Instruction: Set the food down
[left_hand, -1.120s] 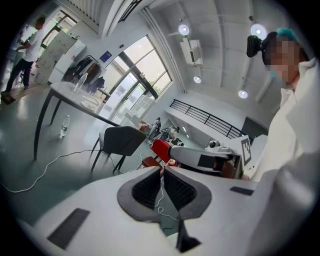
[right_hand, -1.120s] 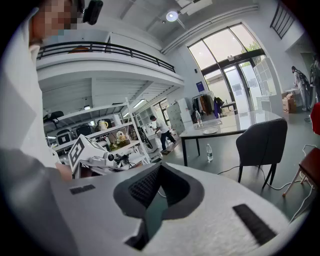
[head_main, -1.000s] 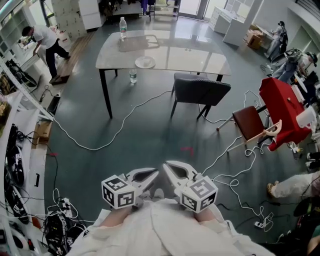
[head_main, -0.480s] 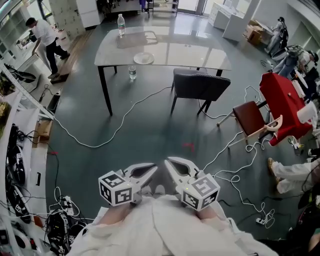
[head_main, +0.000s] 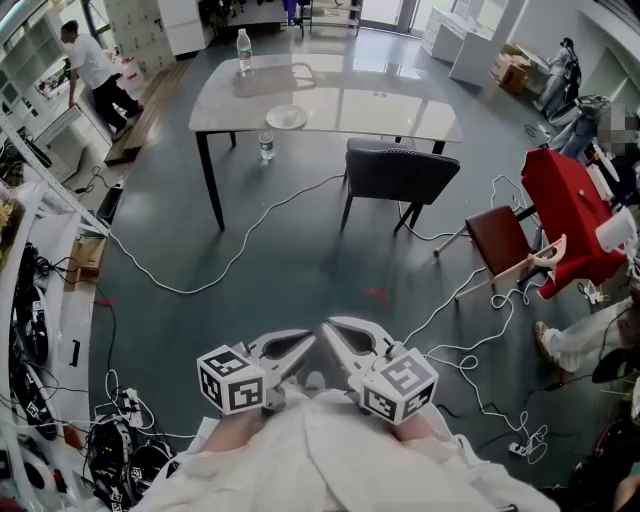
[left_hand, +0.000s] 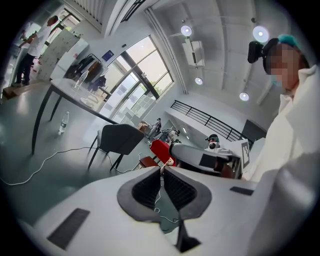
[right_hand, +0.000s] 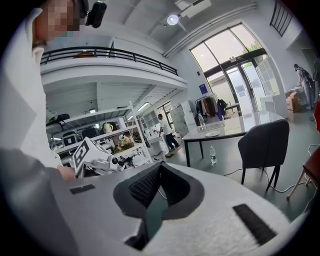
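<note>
Floor (head_main: 300, 270) of grey, crossed by white cables (head_main: 190, 295), carries a glossy table (head_main: 340, 100) with a dark chair (head_main: 400, 172) beside it. Left gripper (head_main: 310, 340) and right gripper (head_main: 330, 328) hang at the person's chest, well apart from the table, both clenched on nothing. White plate (head_main: 287, 118) sits on the table; whether it bears food is too small to tell. Water bottle (head_main: 244, 50) stands near it.

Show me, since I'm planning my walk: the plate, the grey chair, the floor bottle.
plate (head_main: 287, 118): head view, its middle.
grey chair (head_main: 402, 176): head view, its backrest.
floor bottle (head_main: 266, 148): head view, its body.
</note>
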